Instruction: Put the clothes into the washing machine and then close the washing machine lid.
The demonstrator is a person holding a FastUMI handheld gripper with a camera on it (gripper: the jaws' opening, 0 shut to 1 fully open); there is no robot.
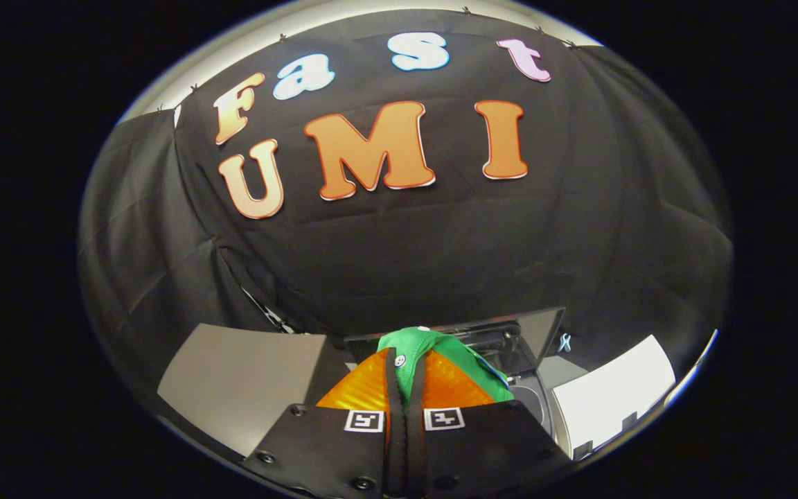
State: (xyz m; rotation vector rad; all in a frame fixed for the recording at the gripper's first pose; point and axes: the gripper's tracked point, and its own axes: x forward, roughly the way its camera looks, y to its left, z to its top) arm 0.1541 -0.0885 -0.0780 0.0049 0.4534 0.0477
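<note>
dim booth | glare on pale surfaces | strong fisheye bending at edges | sharp focus

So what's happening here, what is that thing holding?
A person is working a handheld gripper, and its two fingers are closed together on a green piece of clothing, which bunches up between and just ahead of them. Just beyond the fingers is the washing machine, with its lid standing open behind the cloth. The garment is held up by the opening, not yet dropped inside, and the lid has yet to be closed.
</note>
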